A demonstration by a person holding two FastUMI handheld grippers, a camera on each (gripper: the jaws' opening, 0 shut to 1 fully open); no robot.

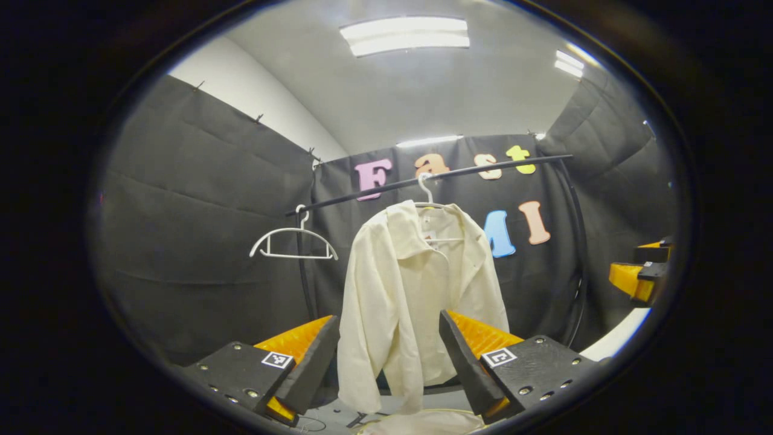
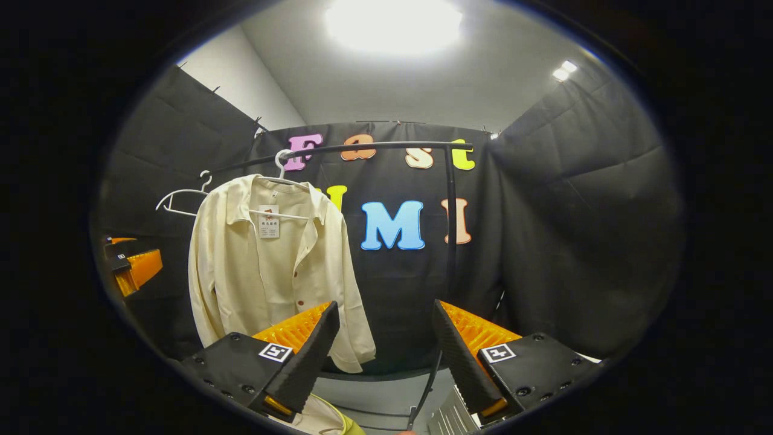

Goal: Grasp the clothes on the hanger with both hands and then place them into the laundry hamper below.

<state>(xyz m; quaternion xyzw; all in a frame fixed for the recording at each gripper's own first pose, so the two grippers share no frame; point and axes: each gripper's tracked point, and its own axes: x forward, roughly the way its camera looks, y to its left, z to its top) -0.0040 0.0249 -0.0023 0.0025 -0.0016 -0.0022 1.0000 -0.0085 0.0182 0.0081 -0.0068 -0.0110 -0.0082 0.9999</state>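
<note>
Claws [image 1: 388,356] [image 2: 383,353] agape (both), shirt [image 1: 410,290] on hanger [image 1: 427,196]

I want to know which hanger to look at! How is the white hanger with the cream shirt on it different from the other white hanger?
The white hanger under the cream shirt is mostly covered by the cream button-up shirt; the bare white hanger carries nothing, so its whole frame shows. The covered one hangs nearer the middle of the black rail, the bare one near the rail's end. Both are white and hook over that rail.
</note>
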